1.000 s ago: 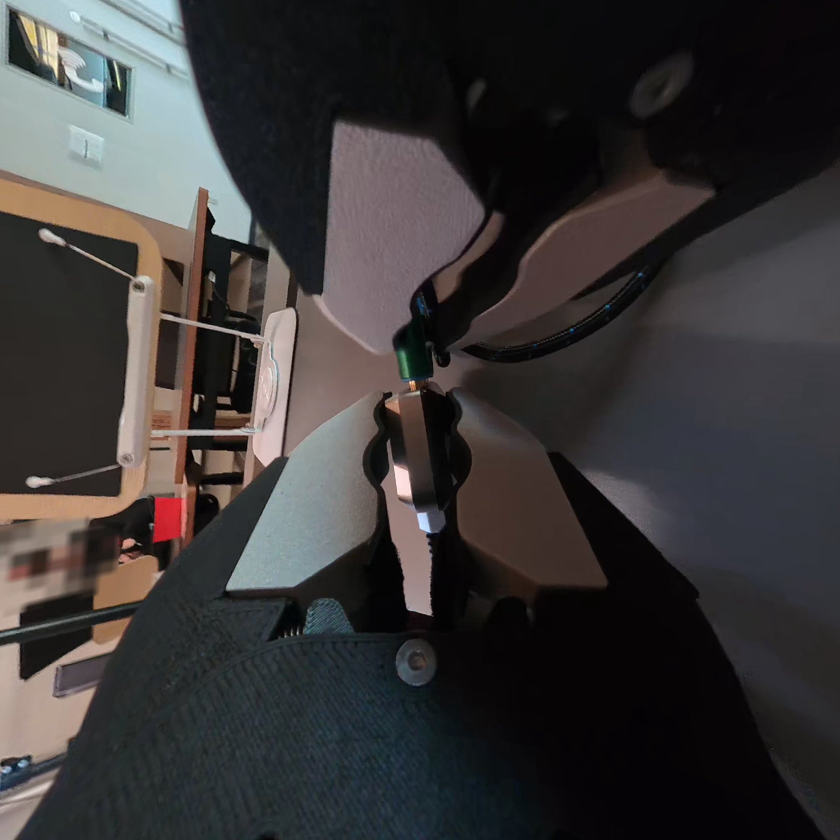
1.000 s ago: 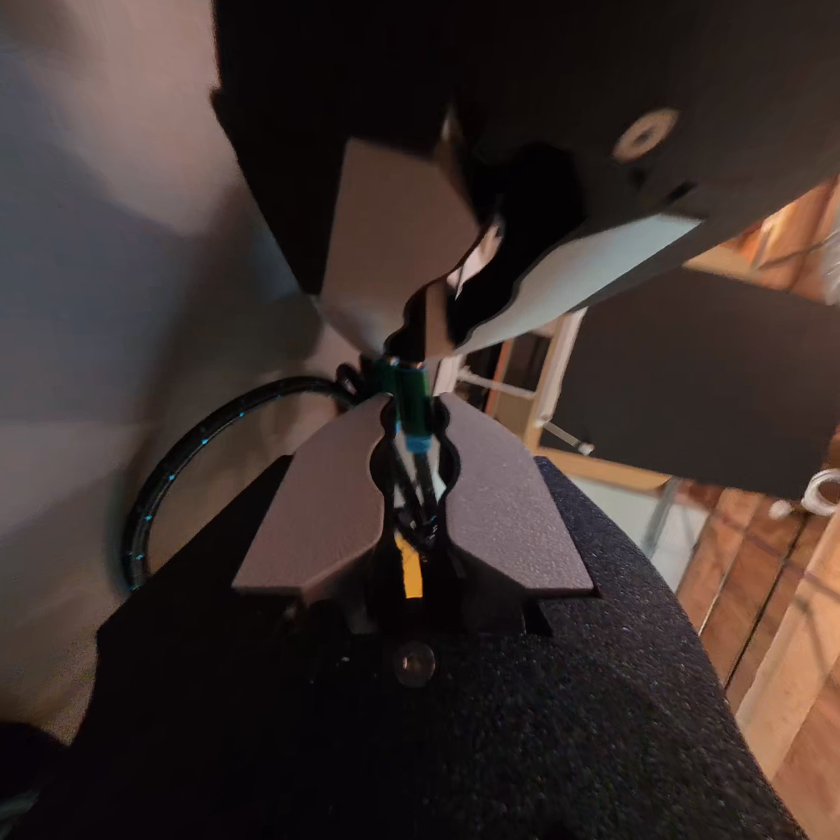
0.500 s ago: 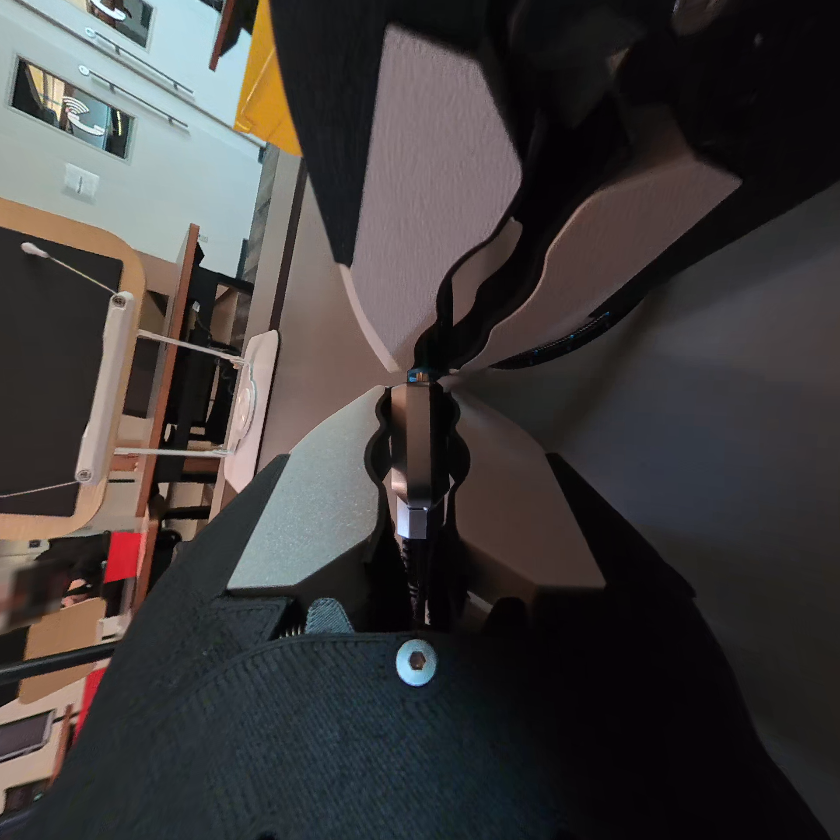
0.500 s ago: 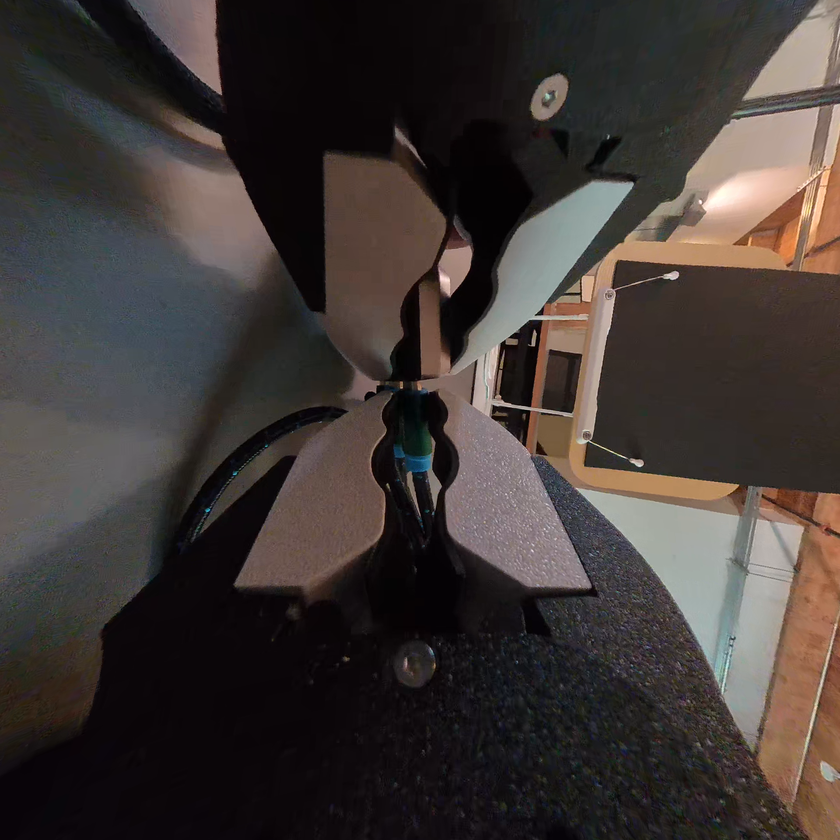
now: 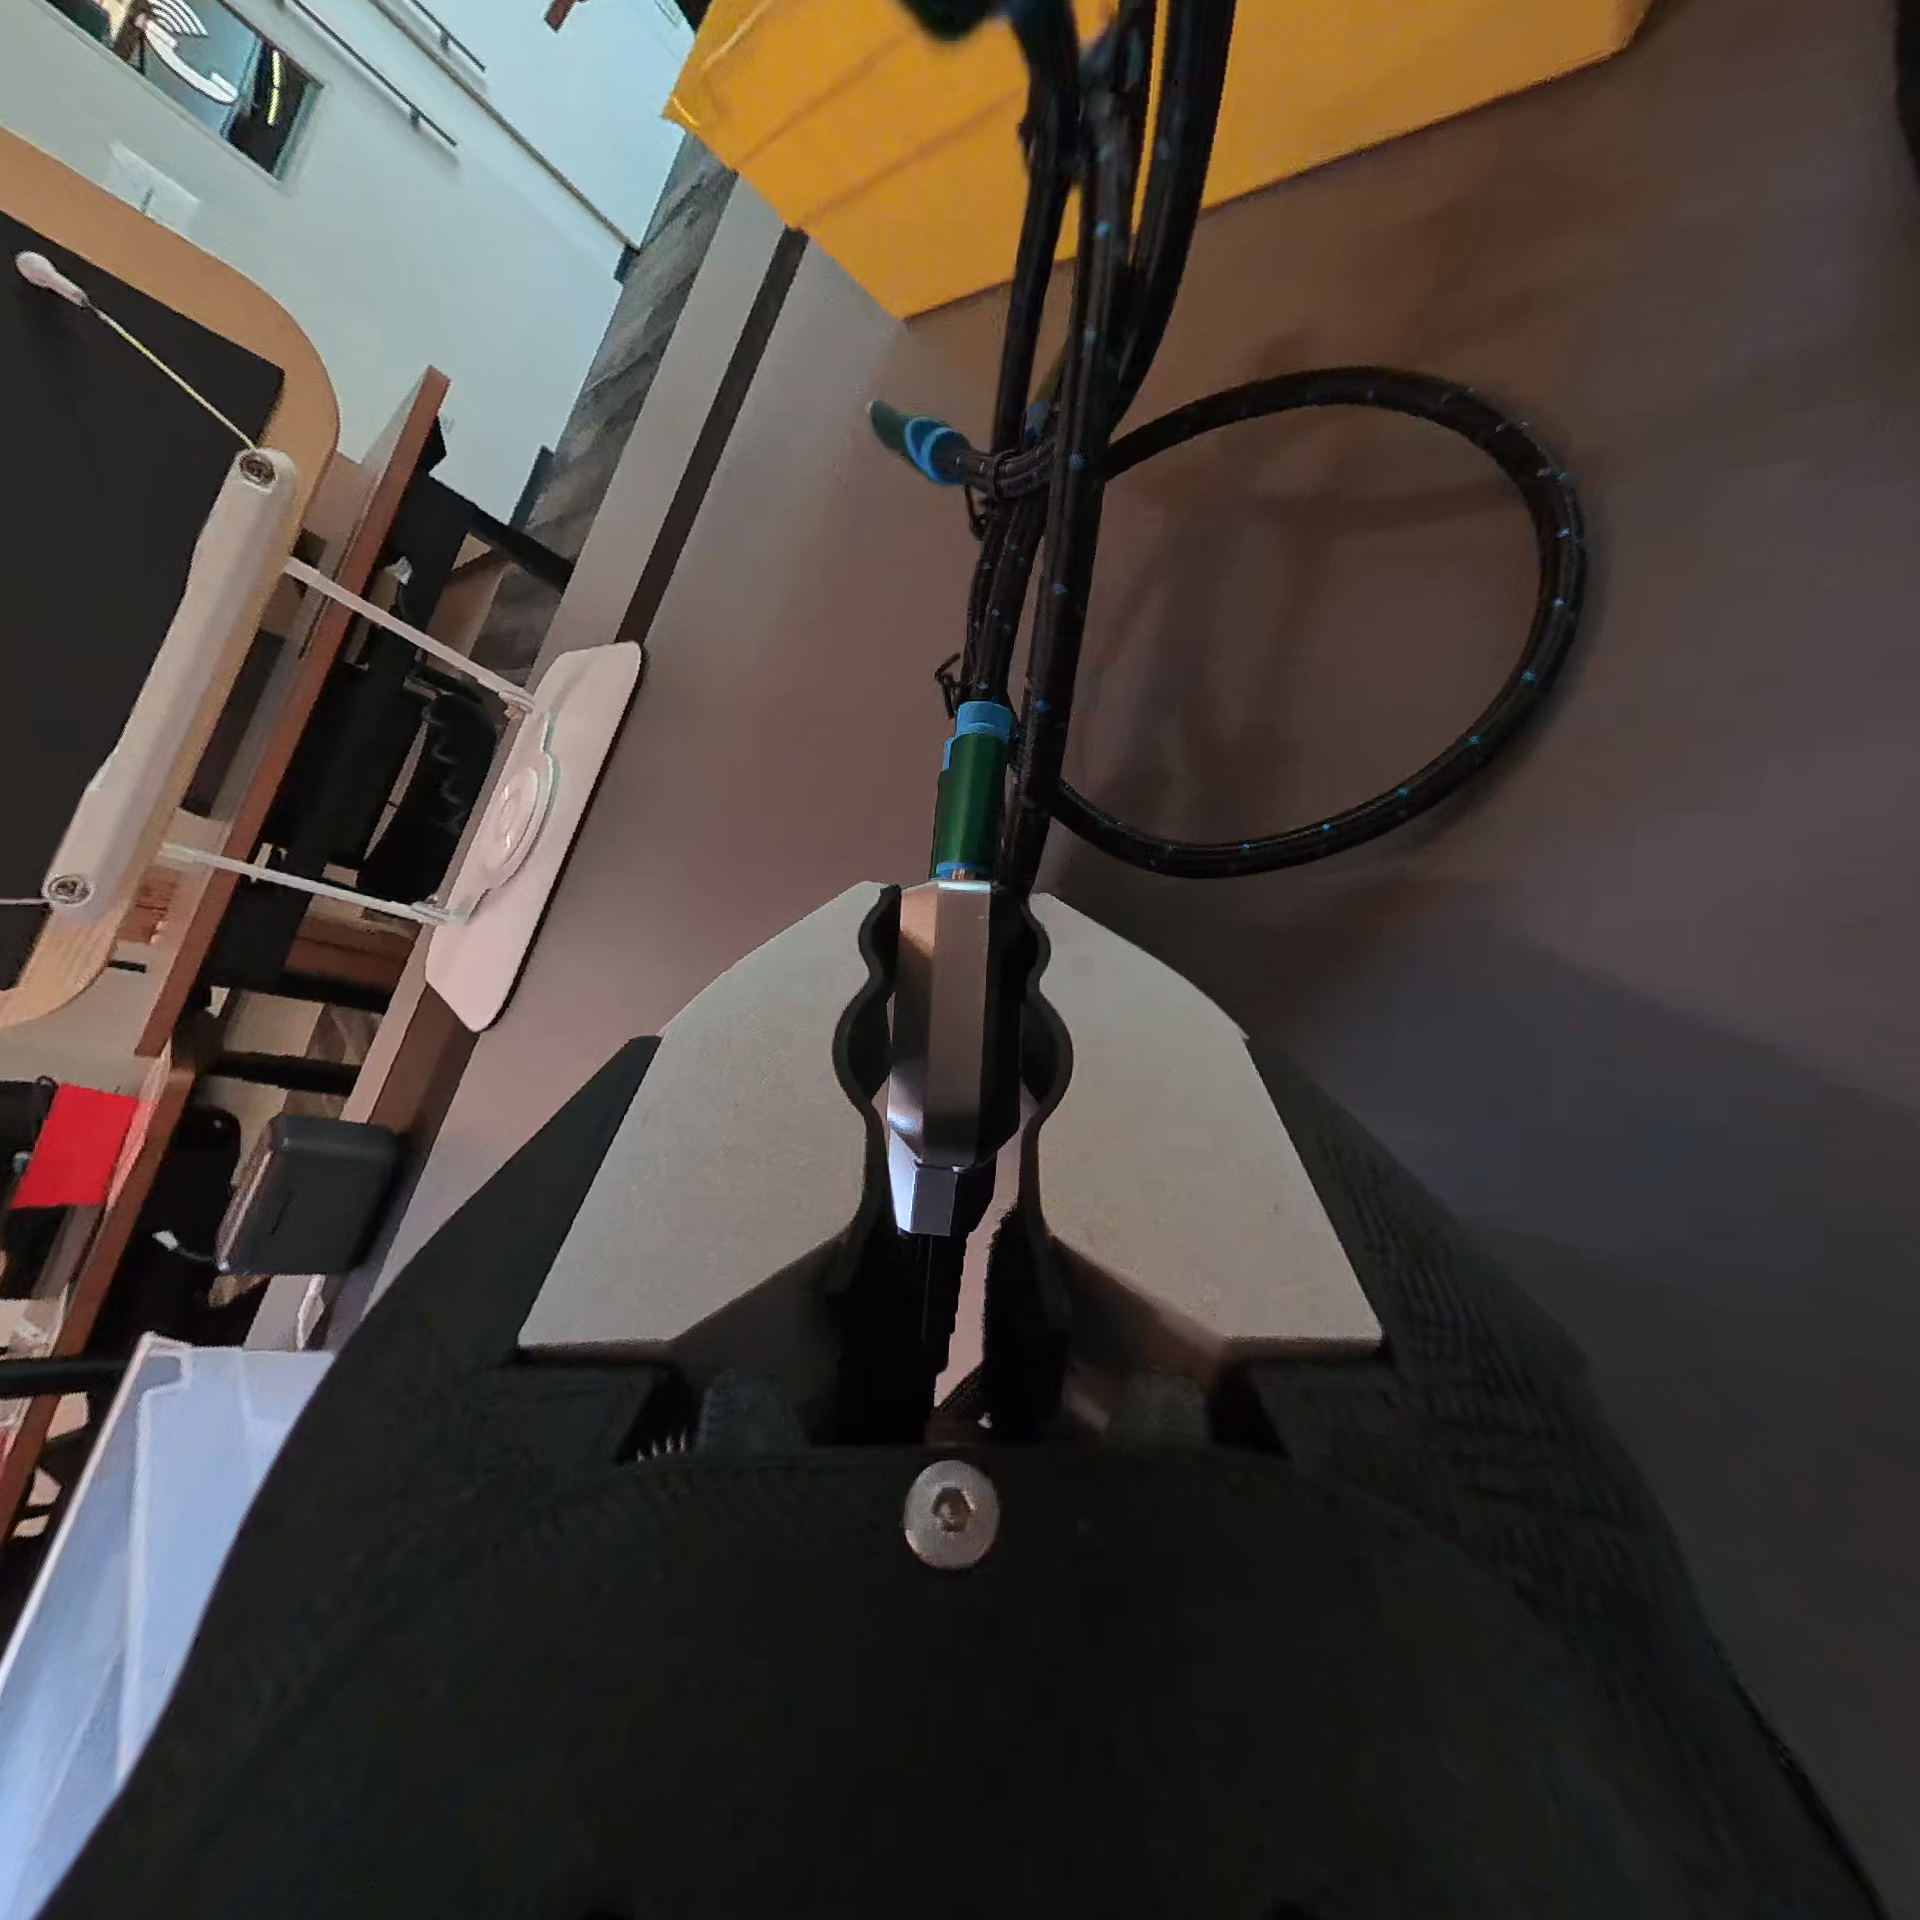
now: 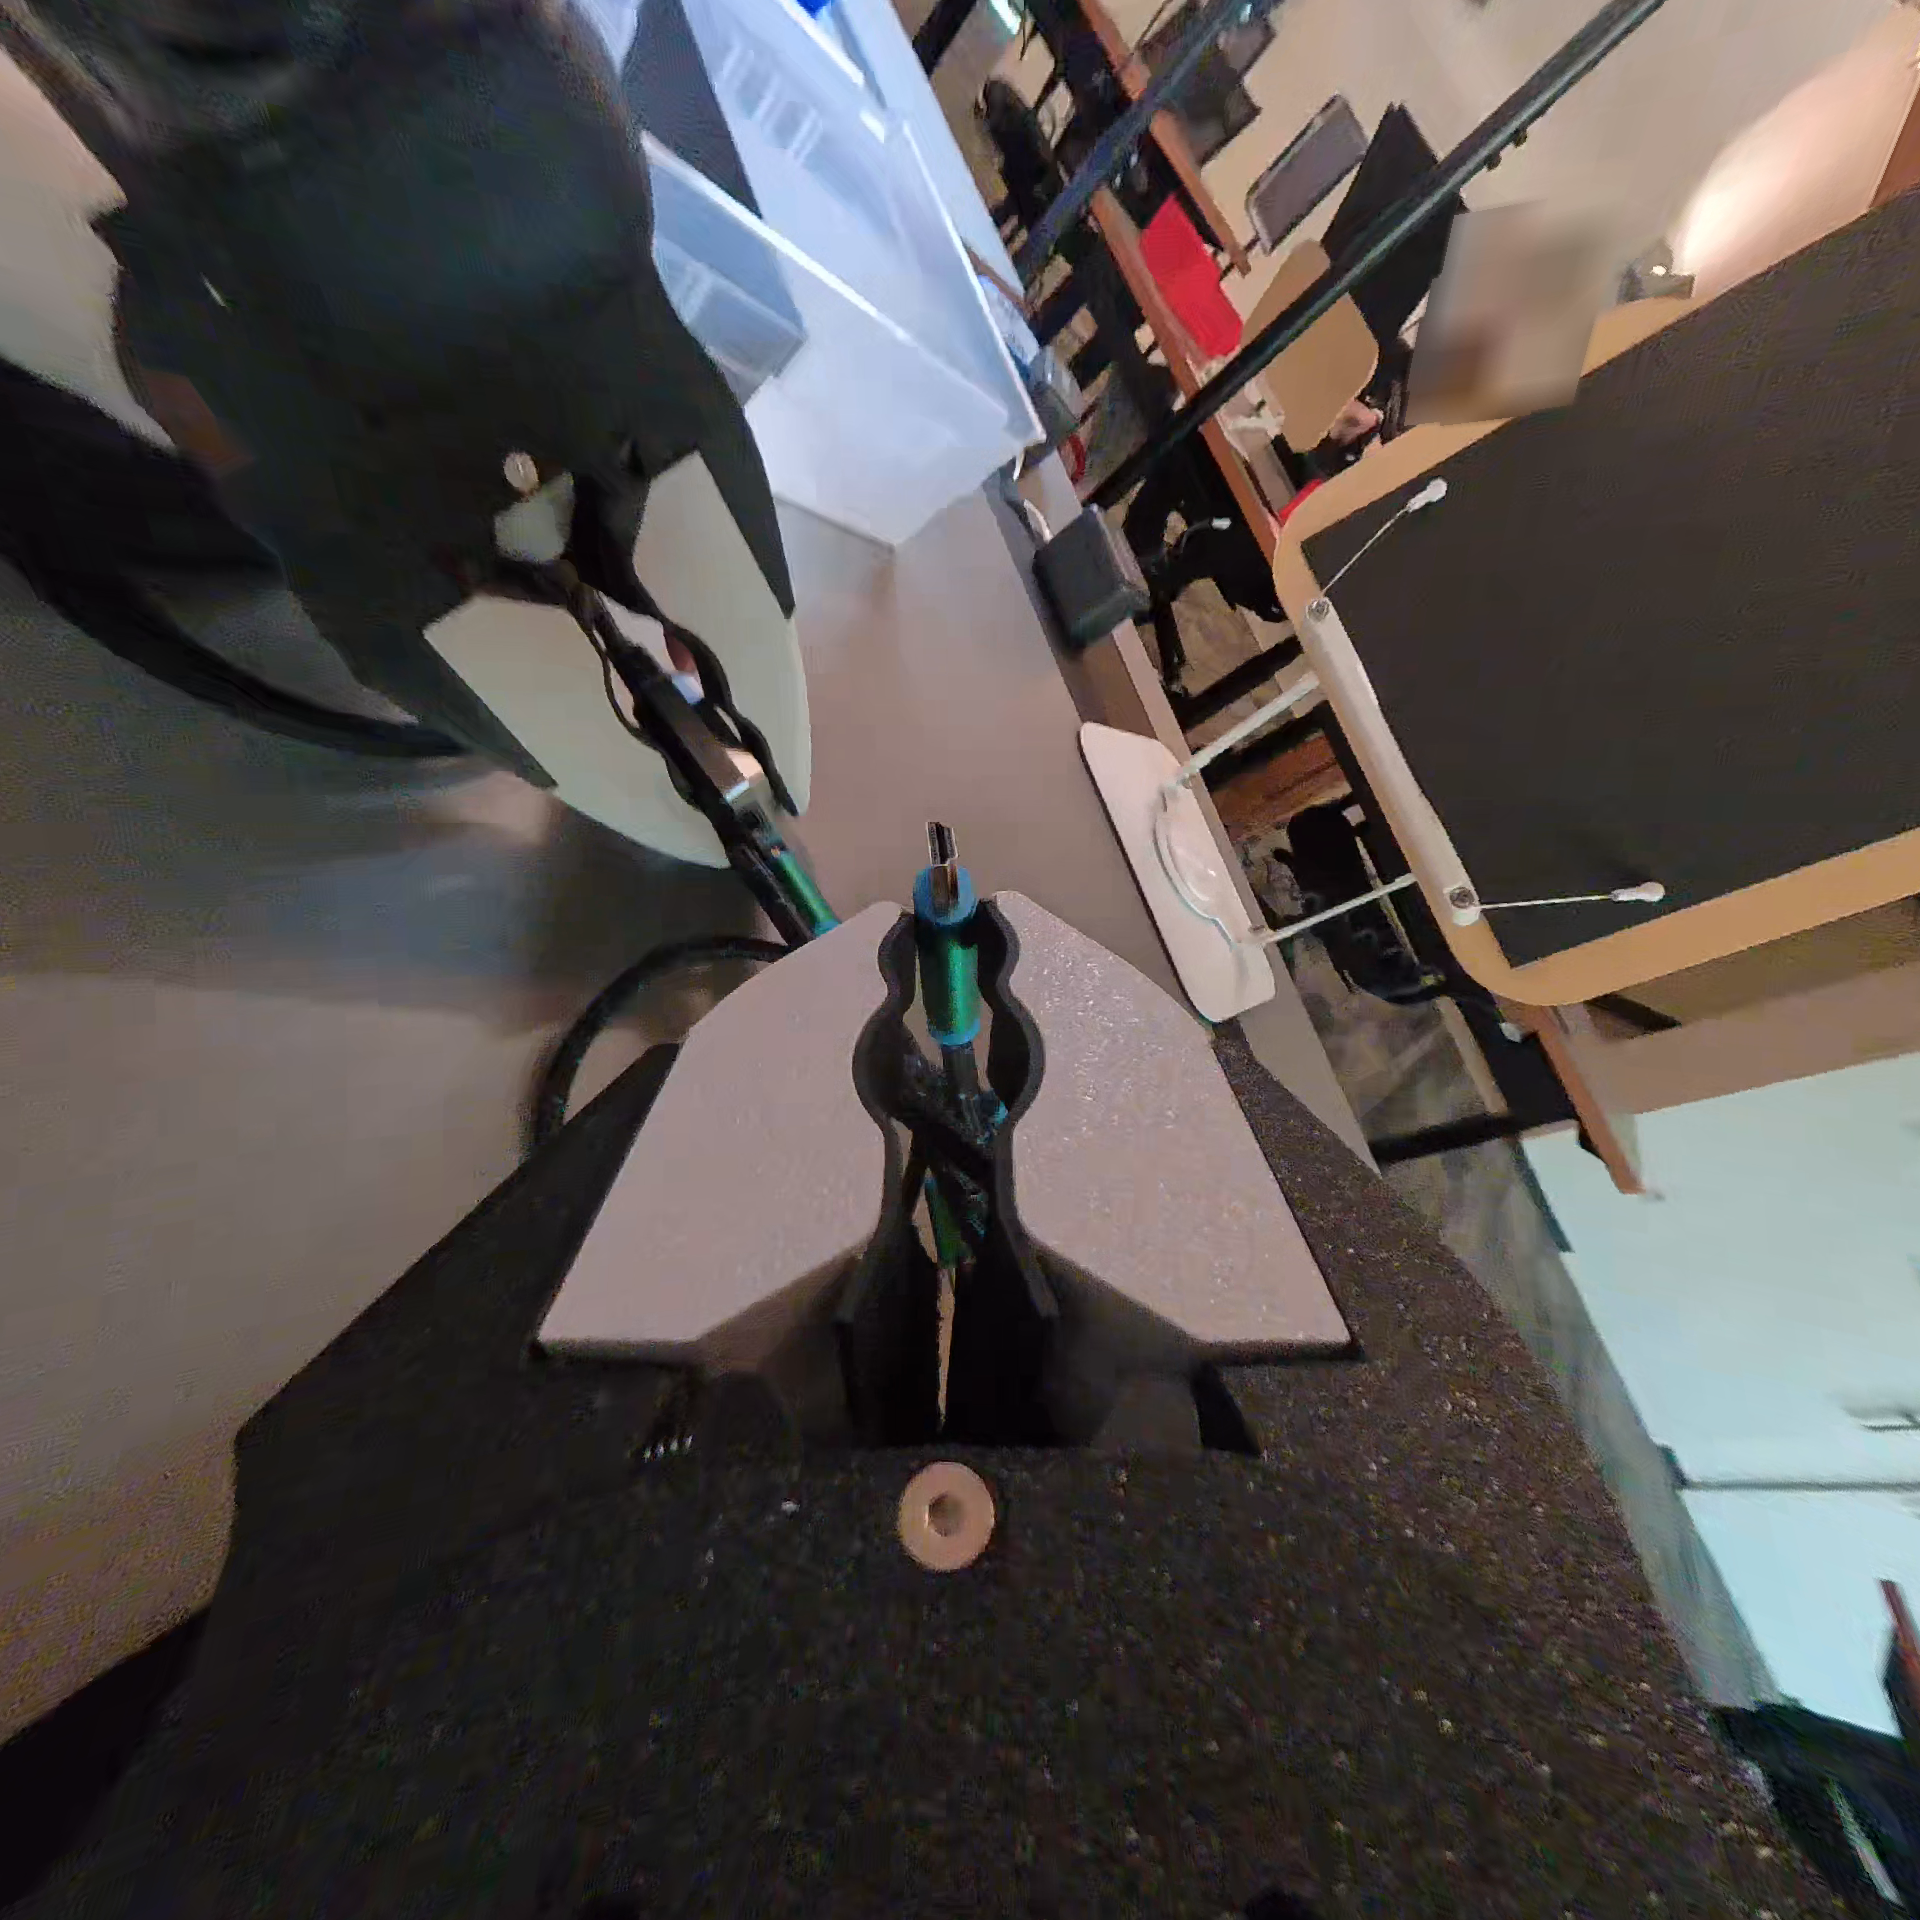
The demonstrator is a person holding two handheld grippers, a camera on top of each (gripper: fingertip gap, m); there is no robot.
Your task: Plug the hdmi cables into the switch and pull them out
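Left gripper (image 5: 951,904) clamped on silver switch (image 5: 945,1023), held above grey table (image 5: 1558,1039); one green HDMI plug (image 5: 966,800) seated in it. Right gripper (image 6: 945,914) clamped on second green plug (image 6: 945,966), metal tip bare, apart from switch.

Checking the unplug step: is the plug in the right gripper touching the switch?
Apart. The right wrist view shows the plug, clamped in the right gripper, with its metal tip bare and a clear gap to the switch in the left gripper.
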